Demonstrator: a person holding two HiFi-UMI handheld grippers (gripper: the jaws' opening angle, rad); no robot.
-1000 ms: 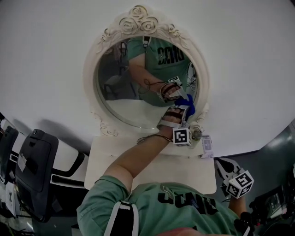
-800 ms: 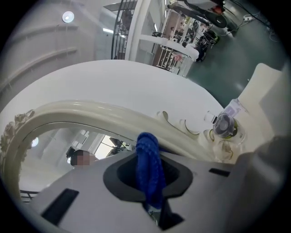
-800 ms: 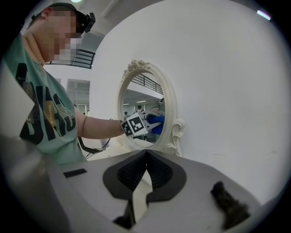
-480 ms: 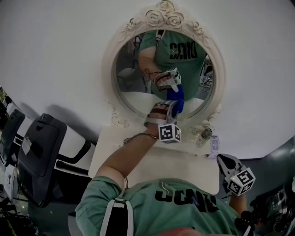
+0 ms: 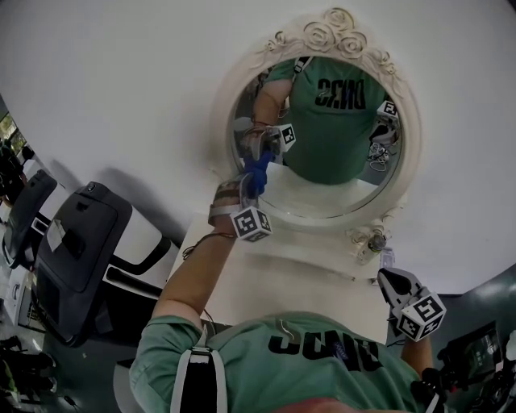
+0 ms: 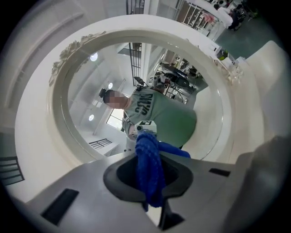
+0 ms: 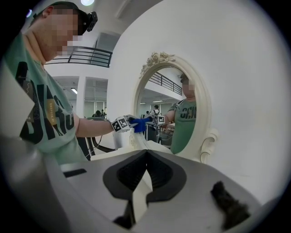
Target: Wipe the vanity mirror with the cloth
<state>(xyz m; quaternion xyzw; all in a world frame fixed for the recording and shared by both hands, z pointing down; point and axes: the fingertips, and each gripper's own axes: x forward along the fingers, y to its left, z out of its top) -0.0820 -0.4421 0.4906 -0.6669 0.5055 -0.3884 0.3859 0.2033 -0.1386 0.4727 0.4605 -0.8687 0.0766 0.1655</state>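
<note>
- Sliding leftward, the left gripper [image 5: 255, 184] has carried the blue cloth [image 5: 258, 169] from the lower right of the vanity mirror [image 5: 339, 193] across to its lower-left edge.
- Its jaws are clamped on the cloth [image 6: 149, 168] — a bunched fold stands between them in the left gripper [image 6: 150, 182] view, and its tip meets its own reflection on the glass.
- The oval mirror [image 6: 91, 113] stands upright at the back of the white table [image 5: 266, 282], against the pale wall [image 5: 121, 97], in a white carved frame [image 5: 334, 24] with roses at the top.
- The right gripper [image 5: 393, 284] hangs low off the table's front right corner, well apart from the mirror [image 7: 157, 104].
- In its own view the right gripper [image 7: 145, 177] has its jaws pressed together — nothing between them.
</note>
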